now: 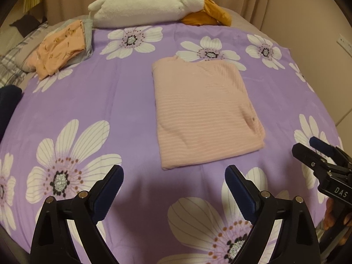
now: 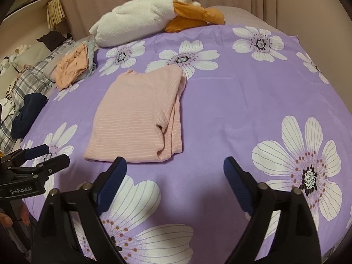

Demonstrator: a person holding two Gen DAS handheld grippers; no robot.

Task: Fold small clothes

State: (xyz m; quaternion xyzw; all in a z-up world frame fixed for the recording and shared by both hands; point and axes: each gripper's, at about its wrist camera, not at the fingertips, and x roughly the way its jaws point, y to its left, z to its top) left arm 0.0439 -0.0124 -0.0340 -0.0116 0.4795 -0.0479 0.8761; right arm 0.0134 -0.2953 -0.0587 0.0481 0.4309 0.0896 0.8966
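Counted on the floral bedsheet (image 1: 123, 101): one folded pink striped top (image 1: 204, 114), one stack of folded clothes (image 1: 63, 48), one white plush goose (image 1: 145, 2), two grippers in view.

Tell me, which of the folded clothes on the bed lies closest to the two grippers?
The pink striped top, folded flat mid-bedspread just beyond both open grippers. The orange printed garment sits far off by the white plush toy.

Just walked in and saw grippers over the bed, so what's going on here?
A person is folding small clothes with a handheld gripper in each hand. The pink striped top lies folded on the purple floral bedspread. Both the left gripper and the right gripper are open and empty, just short of it. A folded peach garment sits off to the side.
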